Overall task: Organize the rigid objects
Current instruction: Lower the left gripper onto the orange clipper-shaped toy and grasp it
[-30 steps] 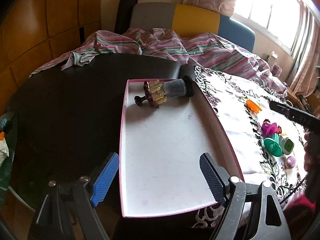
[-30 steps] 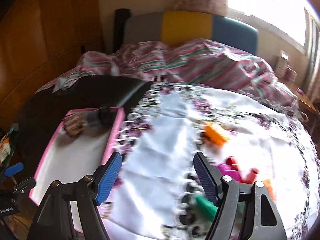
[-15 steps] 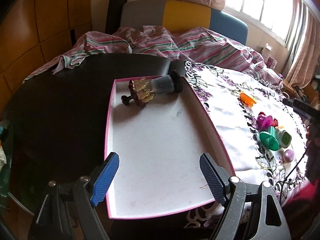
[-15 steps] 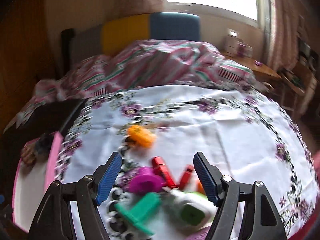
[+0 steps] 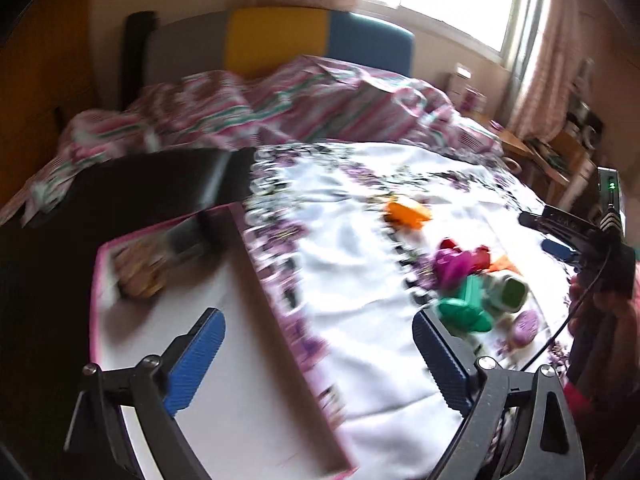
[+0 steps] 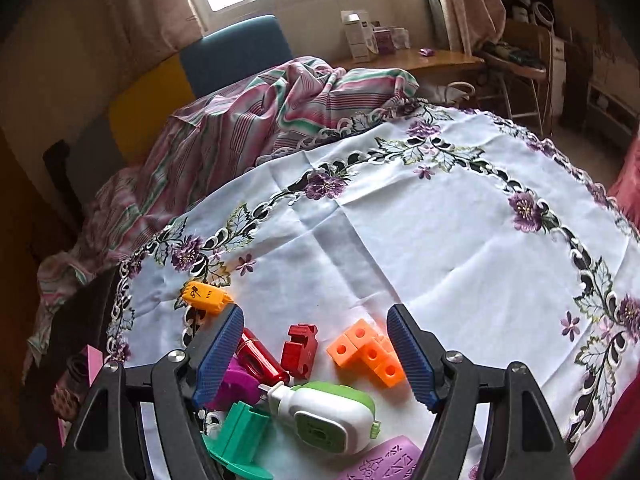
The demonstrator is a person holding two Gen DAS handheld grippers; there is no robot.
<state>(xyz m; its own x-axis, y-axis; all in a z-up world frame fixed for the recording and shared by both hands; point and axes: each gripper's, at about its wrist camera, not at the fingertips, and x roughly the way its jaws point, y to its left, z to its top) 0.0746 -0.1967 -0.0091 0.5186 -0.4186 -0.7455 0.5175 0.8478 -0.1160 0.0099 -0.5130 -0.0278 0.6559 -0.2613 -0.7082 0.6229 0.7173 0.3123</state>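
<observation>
A heap of small toys lies on the white flowered cloth (image 6: 400, 220): a red block (image 6: 300, 350), an orange cube piece (image 6: 368, 354), a red cylinder (image 6: 260, 360), a white-and-green device (image 6: 324, 412), a green funnel shape (image 6: 240, 436) and a yellow-orange piece (image 6: 206, 296). My right gripper (image 6: 316, 356) hangs open just over the heap, its pads touching nothing. My left gripper (image 5: 318, 360) straddles the right rim of the pink-edged white tray (image 5: 256, 248). Its jaws are opening, with nothing held between them. A brown-and-yellow object (image 5: 140, 272) lies at the tray's far end.
The tray rests on a dark tabletop (image 5: 120, 200), with the cloth to its right. A striped bedspread (image 6: 240, 120) and a yellow-and-blue headboard (image 5: 280, 40) lie beyond. A wooden desk (image 6: 420, 60) and shelves stand at the far right. A person's hand (image 5: 608, 312) shows at the right edge.
The left gripper has swung right from above the tray to its right rim, and its jaws stand wider. The right gripper has rolled and travelled right, over the toy heap.
</observation>
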